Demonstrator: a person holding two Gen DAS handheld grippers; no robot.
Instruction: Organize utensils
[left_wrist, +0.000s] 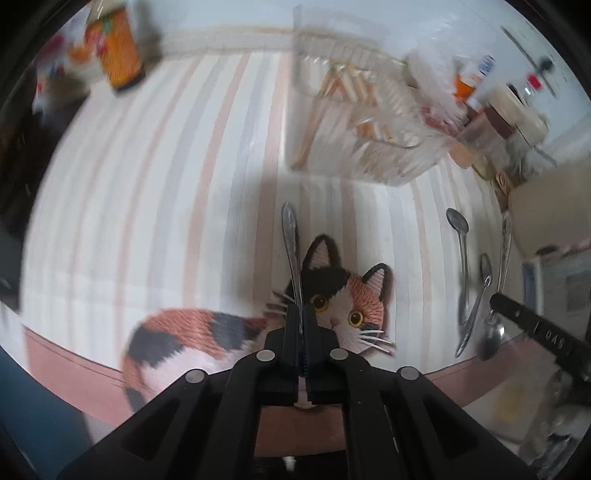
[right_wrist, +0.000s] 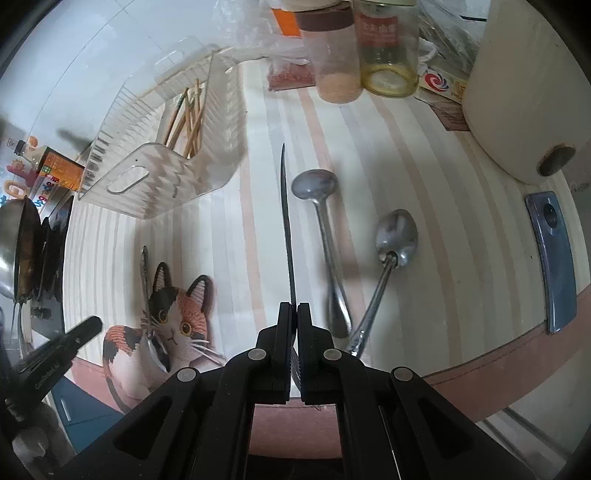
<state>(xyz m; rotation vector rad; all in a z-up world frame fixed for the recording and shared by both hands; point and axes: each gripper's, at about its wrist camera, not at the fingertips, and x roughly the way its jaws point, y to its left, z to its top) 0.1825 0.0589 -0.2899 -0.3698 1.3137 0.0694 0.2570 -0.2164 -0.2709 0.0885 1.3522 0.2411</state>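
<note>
My left gripper (left_wrist: 302, 314) is shut on a metal spoon (left_wrist: 291, 243), whose handle sticks out forward above the cat-shaped mat (left_wrist: 343, 302). It also shows in the right wrist view (right_wrist: 146, 280), held by the left gripper (right_wrist: 88, 326). My right gripper (right_wrist: 295, 308) is shut on a thin metal utensil (right_wrist: 286, 218), seen edge-on and pointing forward over the striped tablecloth. Two metal spoons (right_wrist: 325, 229) (right_wrist: 388, 258) lie on the cloth to its right. A clear plastic organizer (right_wrist: 170, 147) holding wooden chopsticks (right_wrist: 188, 118) stands far left.
Two jars (right_wrist: 334, 55) (right_wrist: 388, 48), a white appliance (right_wrist: 517, 92) and a blue phone (right_wrist: 554, 258) stand along the right. A juice carton (right_wrist: 59, 166) and a pan (right_wrist: 18, 243) are at the left. The table edge runs close below both grippers.
</note>
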